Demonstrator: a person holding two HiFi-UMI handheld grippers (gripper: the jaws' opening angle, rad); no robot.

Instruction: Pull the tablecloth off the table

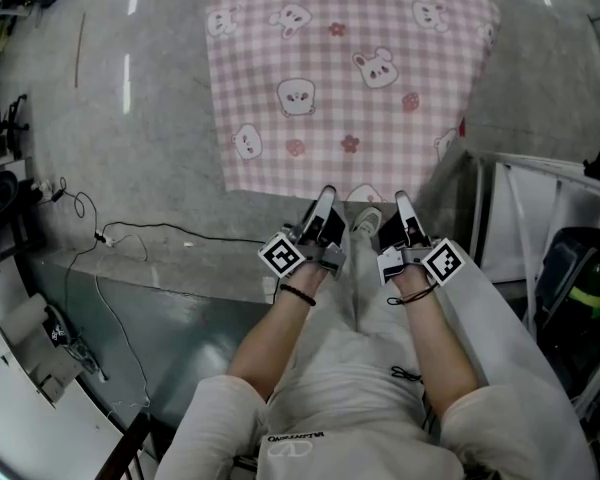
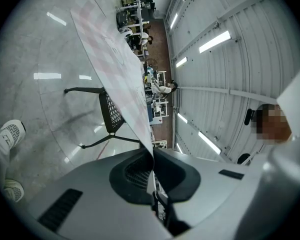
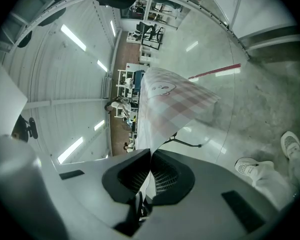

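A black cable (image 1: 140,225) snakes across the grey floor (image 1: 100,118) near its left edge; a white metal frame (image 1: 540,198) stands at its right edge.

Tablecloth (image 1: 340,78) thin matt woven cloth; floor (image 1: 120,128) glossy smooth concrete.

**Lighting and image quality.** Cool, even overhead light throughout. In the head view the tablecloth (image 1: 350,78) is sharp and evenly lit. White streaks of glare lie on the glossy floor (image 1: 110,148) to the left and right of it. In both gripper views the ceiling light strips (image 2: 214,41) beside the tablecloth burn out to white. Fisheye distortion bends straight lines around it, the frame corners are black, and the cloth's nearest edge is out of focus.
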